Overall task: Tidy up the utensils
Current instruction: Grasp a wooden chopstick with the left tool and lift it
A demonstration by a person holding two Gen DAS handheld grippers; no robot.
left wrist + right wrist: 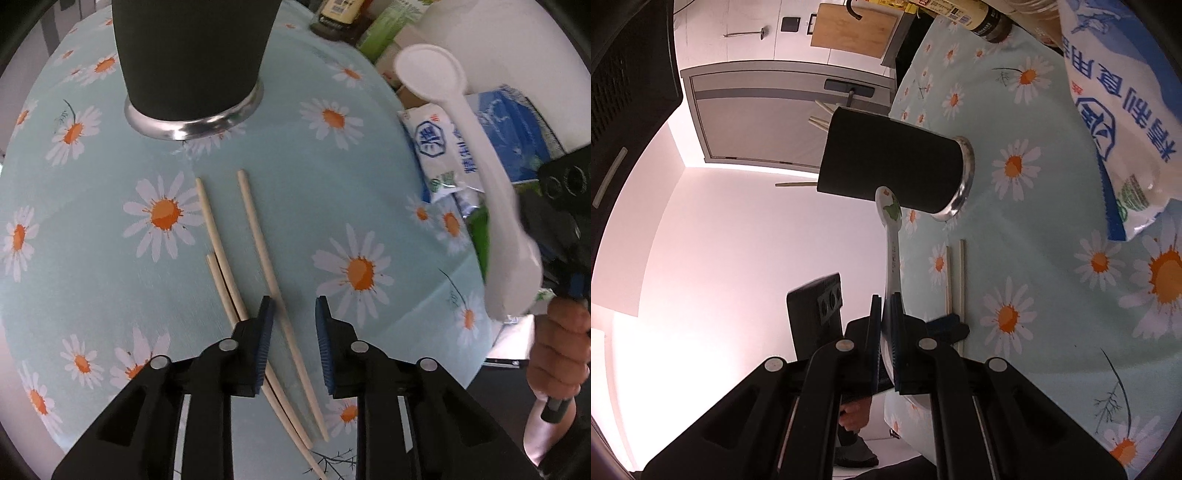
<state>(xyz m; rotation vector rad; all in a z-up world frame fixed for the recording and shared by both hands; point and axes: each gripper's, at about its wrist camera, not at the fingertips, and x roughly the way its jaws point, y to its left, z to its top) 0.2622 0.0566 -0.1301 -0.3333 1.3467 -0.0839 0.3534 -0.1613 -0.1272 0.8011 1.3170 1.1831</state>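
Note:
Three pale wooden chopsticks lie on the daisy tablecloth in front of a black cylindrical holder with a metal base. My left gripper points down over them, jaws apart, with one chopstick lying between the blue pads and neither pad touching it. My right gripper is shut on the handle of a white spoon. The spoon's bowl is level with the holder, which has several chopsticks standing in it. The spoon hangs in the air at the table's right side in the left wrist view.
A blue and white bag lies at the table's right edge, with a dark bottle and a green box behind it. A hand holds the right gripper's handle beyond the table edge. A kitchen cabinet stands past the table.

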